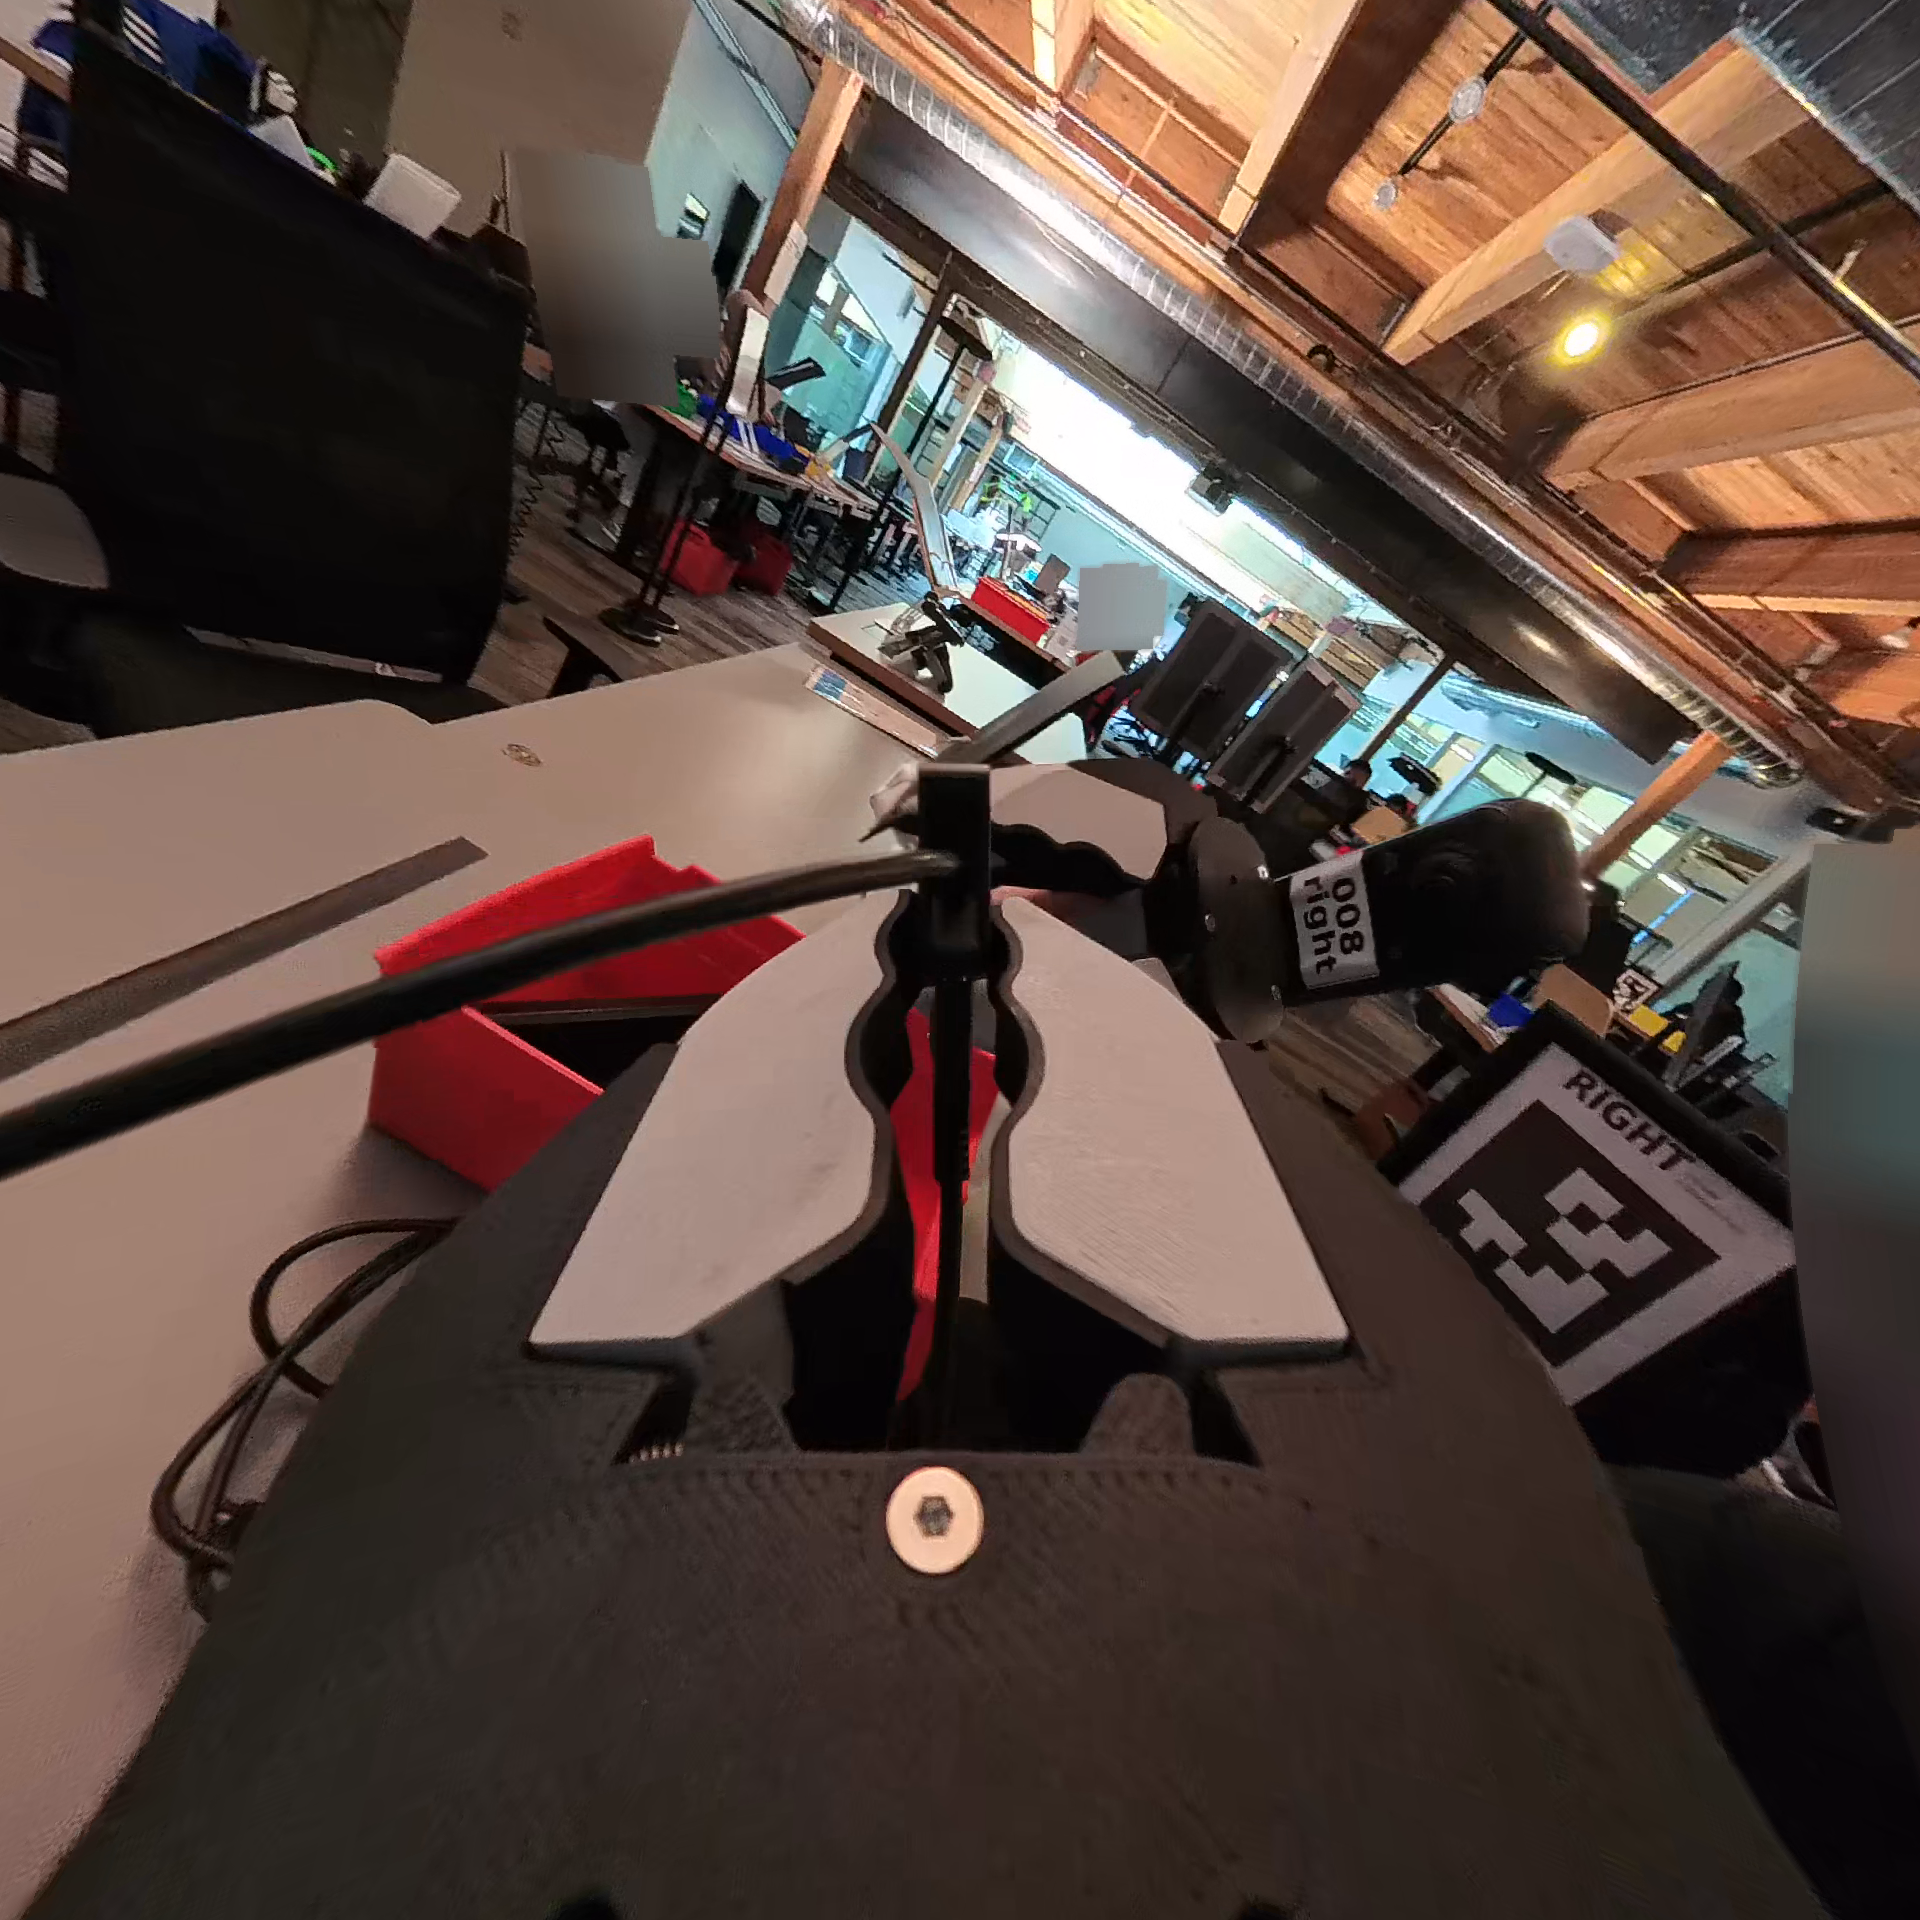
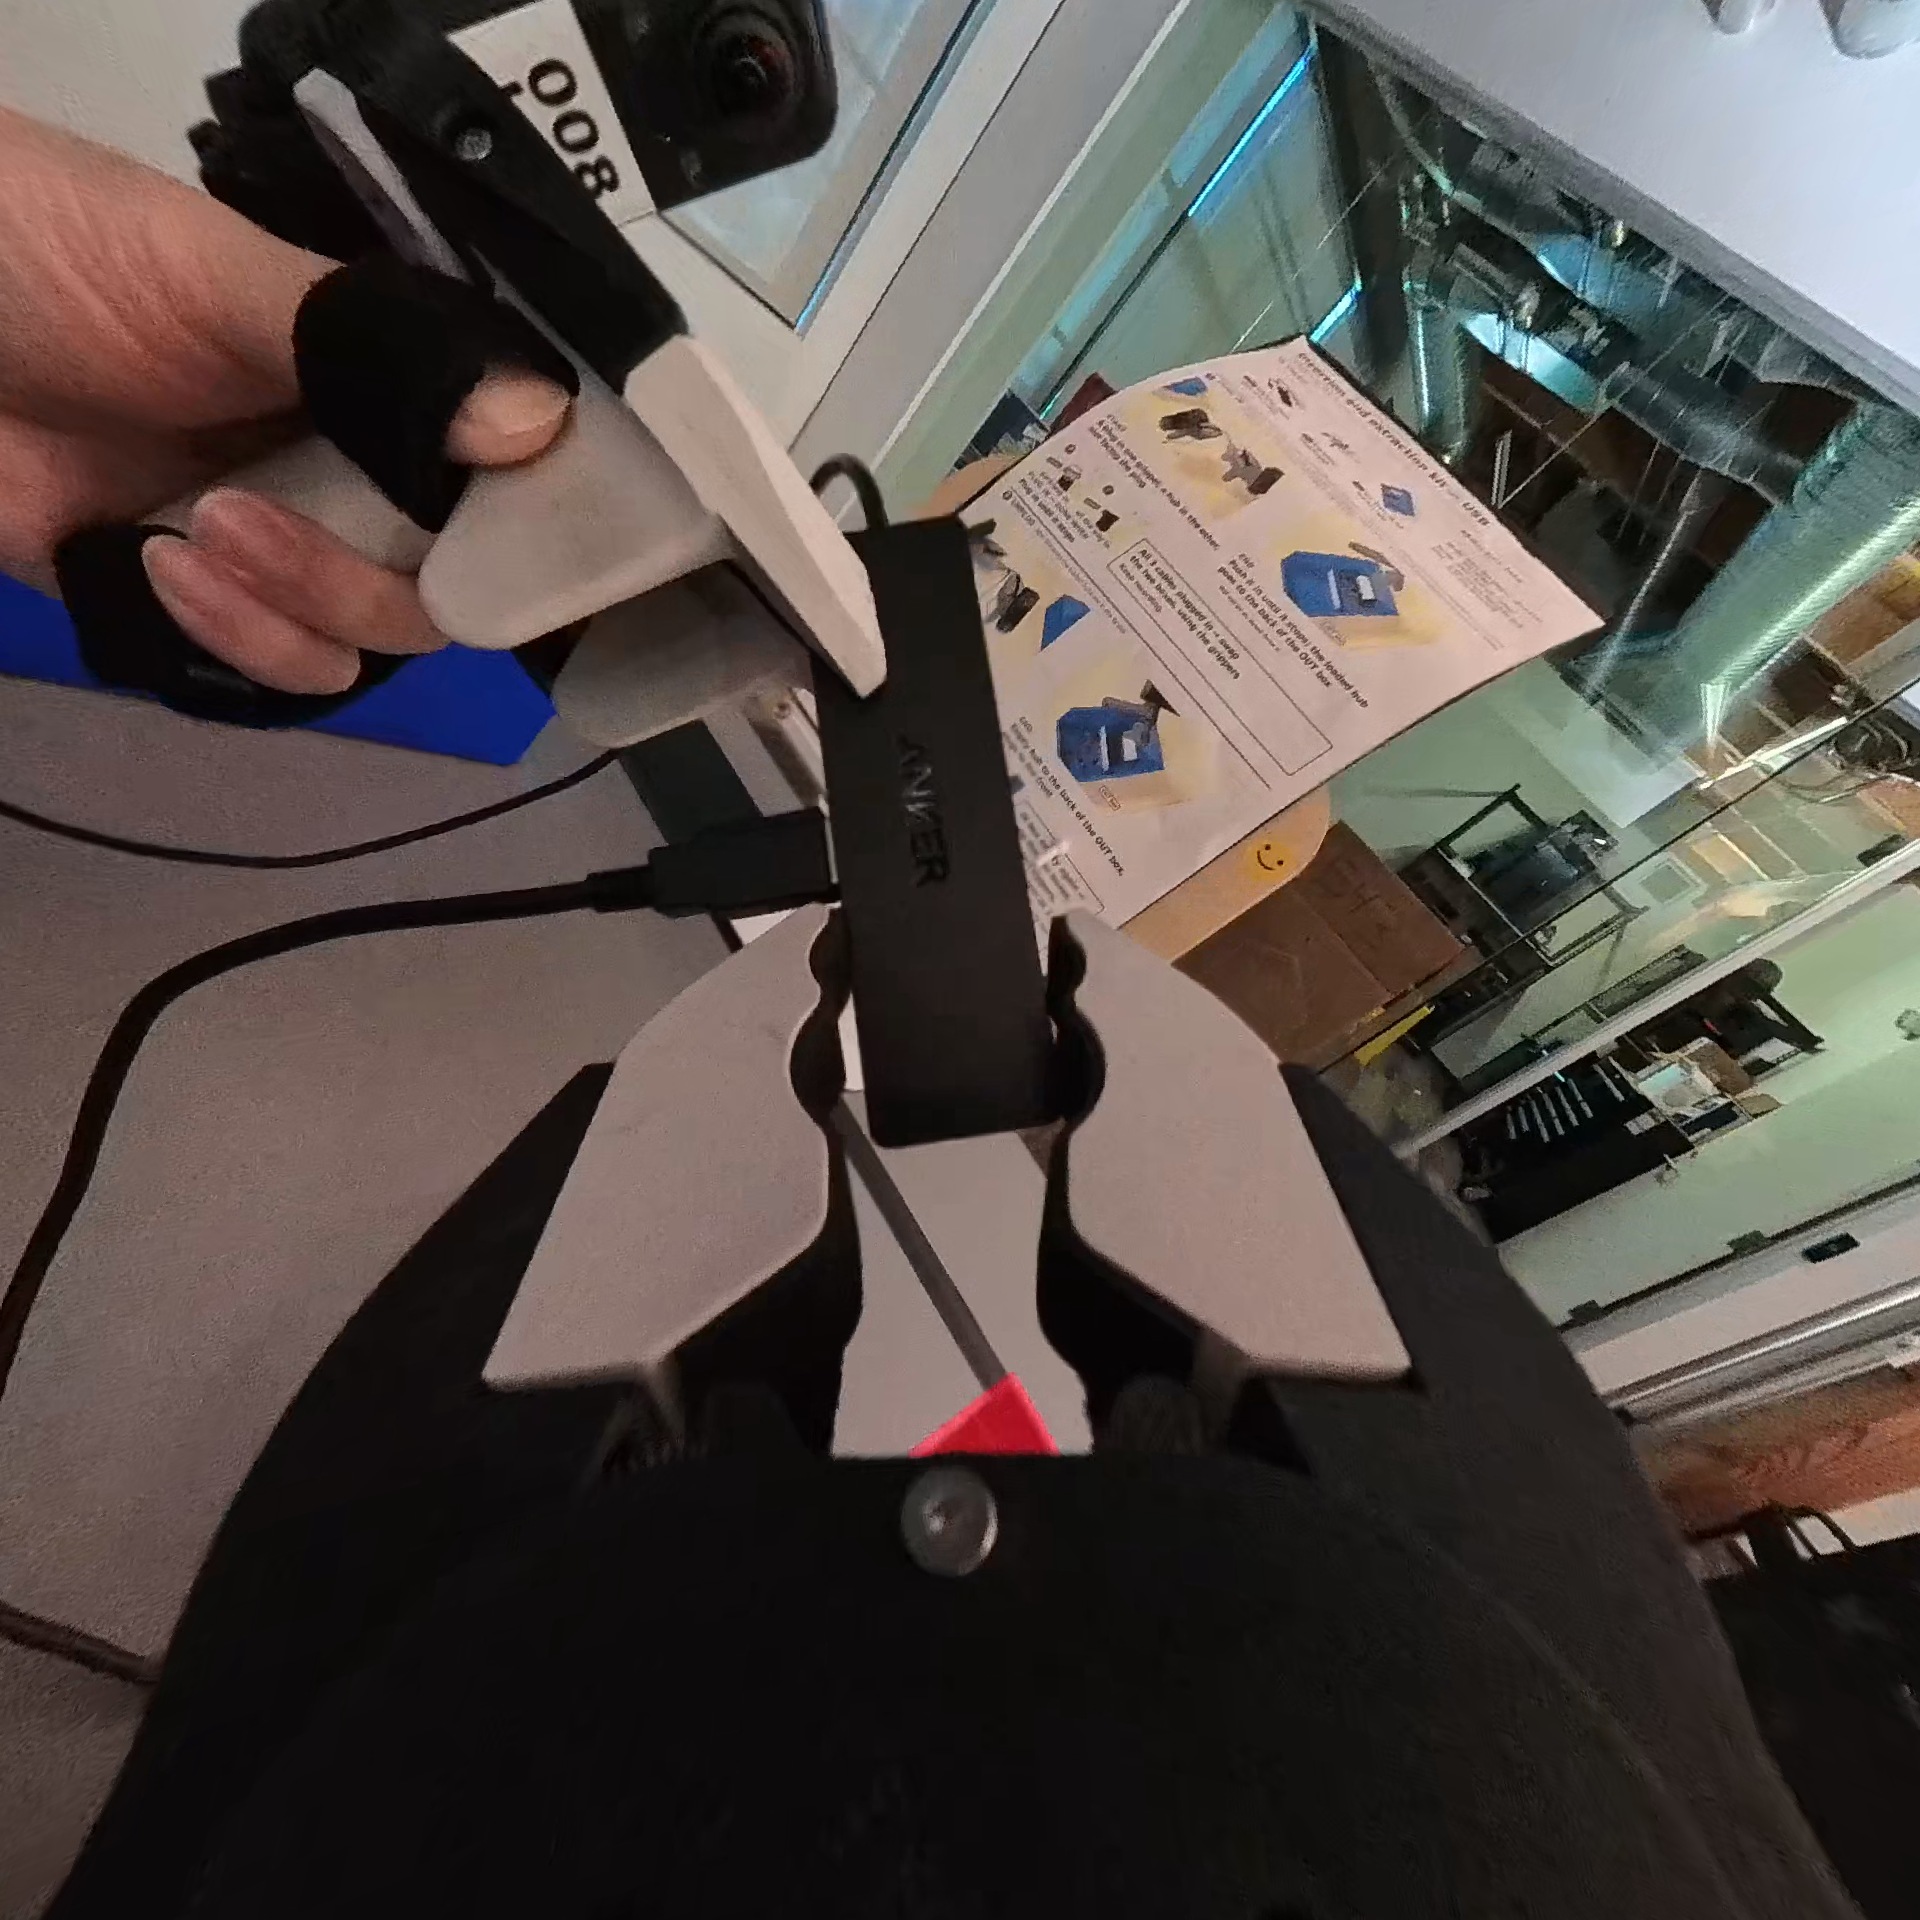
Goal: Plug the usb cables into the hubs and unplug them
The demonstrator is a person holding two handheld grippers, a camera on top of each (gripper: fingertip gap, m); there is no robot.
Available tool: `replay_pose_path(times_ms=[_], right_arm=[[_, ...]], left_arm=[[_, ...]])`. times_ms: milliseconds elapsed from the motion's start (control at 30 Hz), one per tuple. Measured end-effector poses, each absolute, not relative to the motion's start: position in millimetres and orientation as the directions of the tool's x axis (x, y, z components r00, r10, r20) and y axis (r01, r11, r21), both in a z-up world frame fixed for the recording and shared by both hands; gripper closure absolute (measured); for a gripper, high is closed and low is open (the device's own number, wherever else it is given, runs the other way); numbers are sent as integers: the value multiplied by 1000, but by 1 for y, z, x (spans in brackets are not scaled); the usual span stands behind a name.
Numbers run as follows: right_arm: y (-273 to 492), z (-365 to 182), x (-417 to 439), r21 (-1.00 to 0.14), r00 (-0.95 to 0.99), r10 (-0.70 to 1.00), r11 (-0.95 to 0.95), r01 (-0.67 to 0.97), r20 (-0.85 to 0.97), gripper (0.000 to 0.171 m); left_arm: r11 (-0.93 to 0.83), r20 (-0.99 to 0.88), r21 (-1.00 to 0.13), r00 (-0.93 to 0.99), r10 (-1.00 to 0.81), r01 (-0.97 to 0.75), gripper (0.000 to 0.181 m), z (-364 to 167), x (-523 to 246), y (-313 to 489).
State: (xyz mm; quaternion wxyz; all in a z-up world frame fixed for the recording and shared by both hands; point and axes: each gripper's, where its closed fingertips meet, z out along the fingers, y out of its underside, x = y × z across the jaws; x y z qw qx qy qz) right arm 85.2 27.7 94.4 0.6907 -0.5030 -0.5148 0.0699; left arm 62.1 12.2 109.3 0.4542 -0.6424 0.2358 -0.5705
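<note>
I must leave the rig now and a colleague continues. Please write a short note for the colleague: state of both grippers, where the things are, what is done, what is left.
Right gripper: shut on the black USB hub, held up in the air.
Left gripper: shut on a black plug; its cable trails off to the left. In the right wrist view its fingers meet the hub's far end.
Done: one cable plug sits in the hub's side.
Left: whether the left plug is fully seated cannot be told; check it, then unplug.
Red bin stands on the table.
</note>
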Motion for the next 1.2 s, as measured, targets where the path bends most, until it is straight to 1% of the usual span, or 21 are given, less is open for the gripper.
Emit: replay_pose_path(times_ms=[167, 200, 267, 400, 467, 567, 633, 700, 767, 833, 900, 933, 1000, 1033, 1100, 1167, 1200], right_arm=[[23, 100, 89, -737, 461, 576, 506, 448, 675, 134], [23, 101, 90, -729, 467, 560, 514, 452, 684, 134], [27, 103, 98, -718, 490, 525, 508, 476, 696, 134], [37, 100, 119, -720, 528, 490, 465, 515, 694, 135], [41, 100, 126, -718, 539, 474, 451, 530, 696, 135], [43, 99, 131, -710, 545, 456, 440, 550, 704, 135], [43, 99, 132, -710, 545, 455, 442, 548, 704, 135], [42, 98, 130, -718, 540, 472, 446, 535, 696, 135], [42, 94, 127, -721, 525, 495, 445, 531, 692, 135], [43, 88, 123, -723, 506, 519, 440, 533, 689, 135], [43, 82, 118, -716, 482, 536, 442, 540, 693, 135], [43, 79, 115, -707, 466, 539, 448, 547, 702, 135], [42, 75, 109, -690, 436, 544, 461, 558, 717, 135], [40, 75, 105, -684, 423, 547, 472, 556, 722, 135], [37, 73, 98, -680, 401, 559, 492, 544, 725, 135], [36, 71, 94, -674, 384, 566, 502, 541, 730, 135], [36, 69, 93, -672, 378, 568, 503, 544, 731, 135]], left_arm=[[-466, 487, -873, 192, -852, 146, 171, 112, 65, 9], [-452, 471, -882, 201, -859, 135, 168, 112, 65, 8], [-395, 405, -914, 256, -878, 93, 162, 108, 61, 9], [-244, 194, -968, 462, -865, -50, 154, 88, 37, 21], [-223, 130, -968, 525, -841, -118, 145, 78, 24, 25], [-285, 139, -940, 551, -823, -188, 134, 55, 3, 23], [-330, 159, -920, 572, -805, -209, 131, 35, -13, 24], [-340, 154, -919, 613, -775, -199, 132, 19, -30, 29], [-311, 97, -925, 656, -749, -217, 133, 12, -42, 33], [-266, -55, -903, 707, -705, -336, 132, 8, -54, 42], [-225, -324, -816, 744, -585, -533, 127, 10, -78, 60], [-199, -470, -753, 724, -506, -627, 125, 17, -91, 68], [-155, -719, -591, 604, -344, -792, 120, 38, -110, 80], [-133, -809, -500, 517, -280, -856, 119, 49, -115, 84], [-98, -936, -295, 308, -168, -951, 122, 68, -117, 87], [-74, -990, -94, 101, -94, -993, 124, 80, -113, 87], [-70, -997, -16, 21, -69, -997, 125, 84, -112, 87]])
